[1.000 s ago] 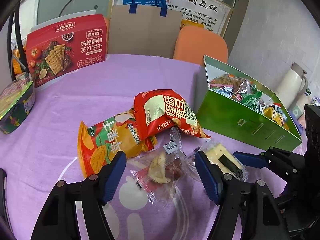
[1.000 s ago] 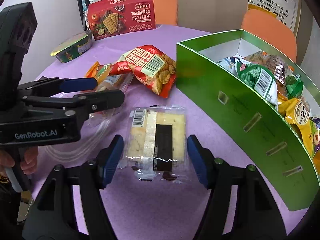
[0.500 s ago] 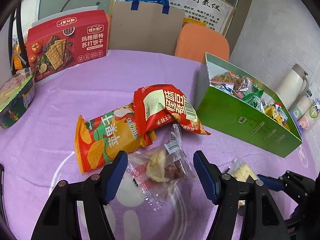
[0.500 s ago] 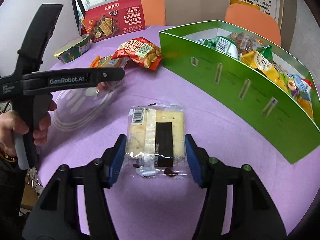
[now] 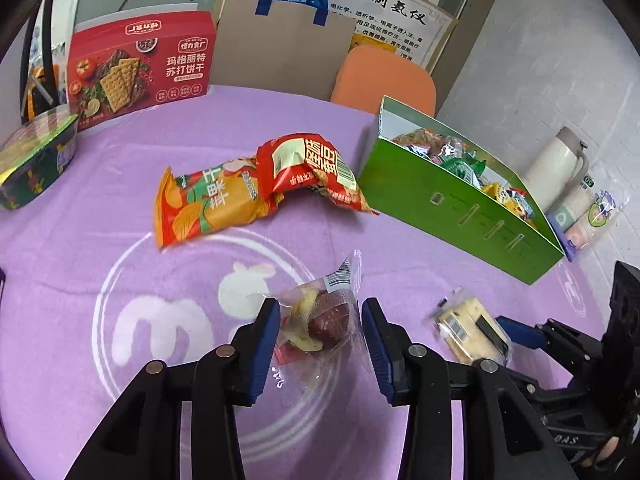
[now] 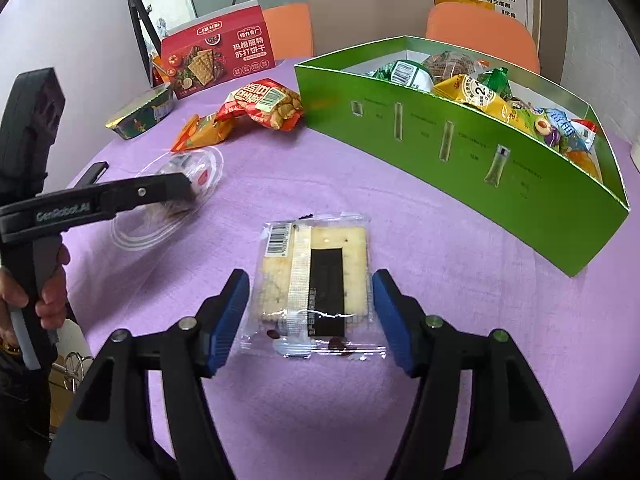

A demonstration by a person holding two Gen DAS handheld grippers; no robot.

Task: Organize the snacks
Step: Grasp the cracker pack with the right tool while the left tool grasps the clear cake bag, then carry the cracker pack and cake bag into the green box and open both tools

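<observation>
A clear packet [image 5: 320, 320] with a dark red and pale snack sits between the pads of my left gripper [image 5: 320, 332]. Its jaws are closing and press on the wrapper. In the right wrist view the left gripper [image 6: 180, 192] comes in from the left with that packet. A cracker packet [image 6: 316, 276] lies flat on the purple cloth between the pads of my right gripper [image 6: 311, 312]. Those jaws are opening, with the pads at the wrapper's edges. The green box [image 6: 460, 160] holding several snack packs stands to the right.
A red snack bag [image 5: 308, 164] overlaps an orange chip bag [image 5: 208, 204] mid-table. A red cracker box [image 5: 140, 64] and a brown paper bag [image 5: 280, 52] stand at the back, a dark tub [image 5: 36, 160] at the left, a thermos [image 5: 556, 172] beyond the green box [image 5: 460, 216].
My left gripper narrowed onto the clear packet and drew it back from the chip bags. The right gripper's pads, close against the cracker packet half a second ago, have spread slightly.
</observation>
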